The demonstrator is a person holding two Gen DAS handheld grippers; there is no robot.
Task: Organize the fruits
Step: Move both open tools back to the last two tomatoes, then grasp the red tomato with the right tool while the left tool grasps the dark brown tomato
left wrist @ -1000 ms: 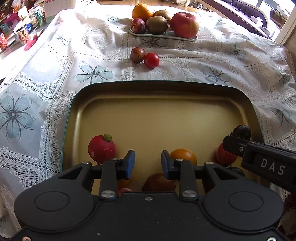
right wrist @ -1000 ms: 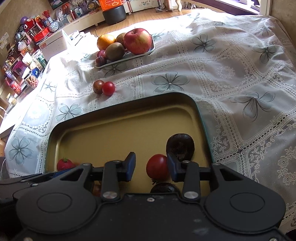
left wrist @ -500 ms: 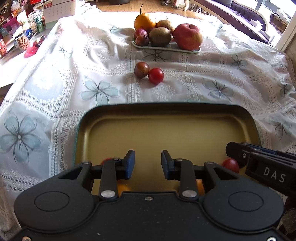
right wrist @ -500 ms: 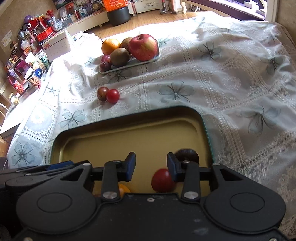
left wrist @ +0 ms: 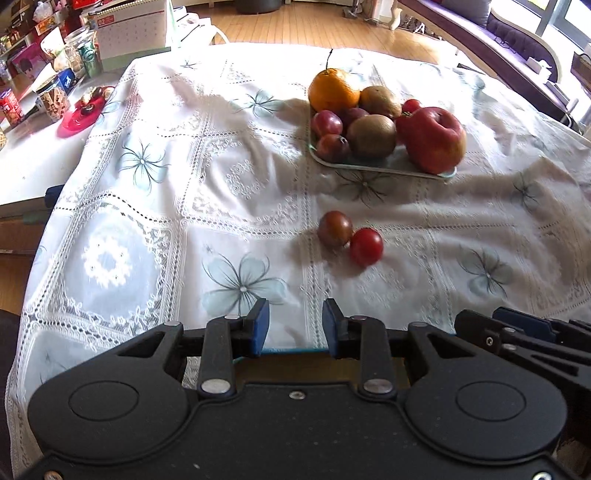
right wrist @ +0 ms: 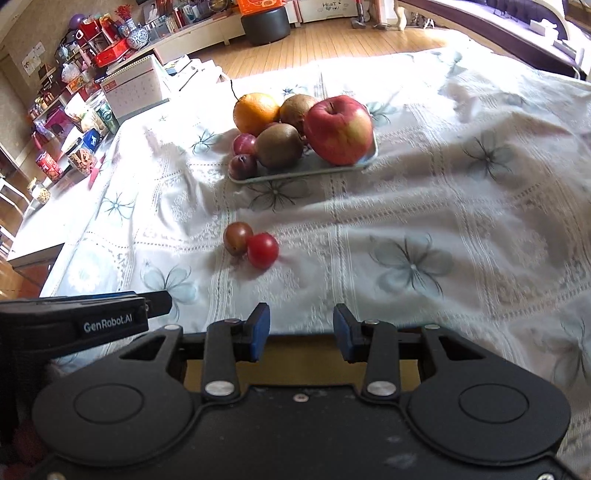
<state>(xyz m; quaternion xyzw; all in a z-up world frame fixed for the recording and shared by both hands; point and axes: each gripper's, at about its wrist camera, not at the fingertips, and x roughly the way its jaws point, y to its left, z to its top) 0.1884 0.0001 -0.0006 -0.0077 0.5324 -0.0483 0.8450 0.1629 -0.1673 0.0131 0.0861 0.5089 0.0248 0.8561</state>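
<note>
A pale plate (left wrist: pixel 388 168) (right wrist: pixel 314 171) at the back of the table holds an orange (left wrist: pixel 333 89), kiwis (left wrist: pixel 372 135), plums (left wrist: pixel 326 123) and a big red apple (left wrist: pixel 436 139) (right wrist: pixel 339 129). Two loose fruits lie touching on the cloth in front of it: a brownish plum (left wrist: pixel 334 229) (right wrist: pixel 237 238) and a red tomato (left wrist: pixel 365 246) (right wrist: pixel 262 250). My left gripper (left wrist: pixel 295 328) and right gripper (right wrist: pixel 301 330) are both open and empty, well short of these fruits. Only a strip of the gold tray (left wrist: pixel 288 360) (right wrist: pixel 303 354) shows behind each gripper's fingers; its fruits are hidden.
A white lace tablecloth with blue flowers (left wrist: pixel 240 280) covers the table. Jars, boxes and a red dish (left wrist: pixel 79 114) crowd a side surface at the left. A wooden floor and a dark stool (right wrist: pixel 264 20) lie beyond the table.
Both grippers have pulled back and tilted up from the gold tray, so the tray and its fruits have dropped almost out of view. Both stay open and empty.
</note>
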